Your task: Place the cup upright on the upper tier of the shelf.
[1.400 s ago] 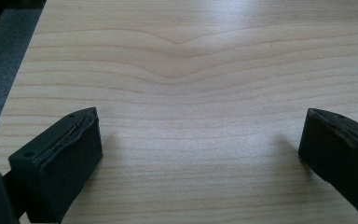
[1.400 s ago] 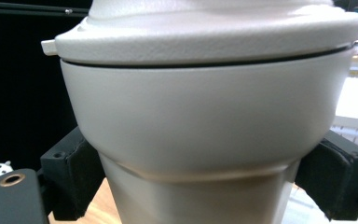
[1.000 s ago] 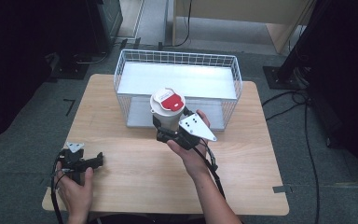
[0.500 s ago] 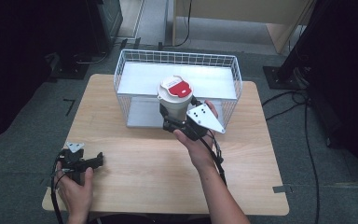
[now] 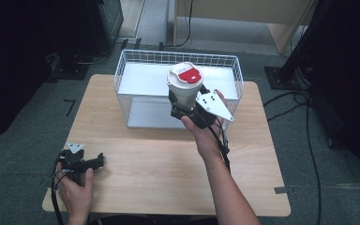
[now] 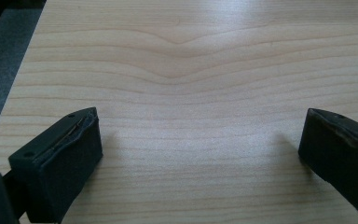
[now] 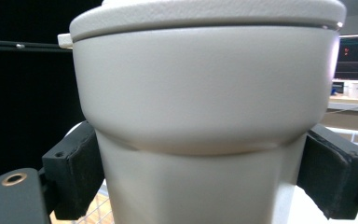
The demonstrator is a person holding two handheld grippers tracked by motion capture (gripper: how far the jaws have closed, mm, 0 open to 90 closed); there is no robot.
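Cream plastic tumbler (image 5: 184,86) with a red flap on its lid was clamped upright between the jaws of the right gripper (image 5: 183,106), both pads pressed to its narrower lower body just under the wide shoulder, as the right gripper view showed (image 7: 205,116). Over the last second it had travelled away from the person and to the right: from above the bare wood near the basket's front wall to a spot above the white wire basket (image 5: 122,75), over its near wall and right of centre. It was held clear of the rim, not yet lowered inside.

Left gripper (image 5: 80,162) had not moved. It lay on the wooden table (image 5: 159,168) at the near left corner under the person's left hand (image 5: 75,187), jaws spread wide with nothing between them; the left gripper view showed bare wood grain (image 6: 191,93) between the pads.

Judgement: the carry was nearly done, with the tumbler above its likely destination. What remained looked like a short descent onto the basket's pale floor (image 5: 145,77), then release. Risk noted: the tall body could tip if let go before the base sat flat.
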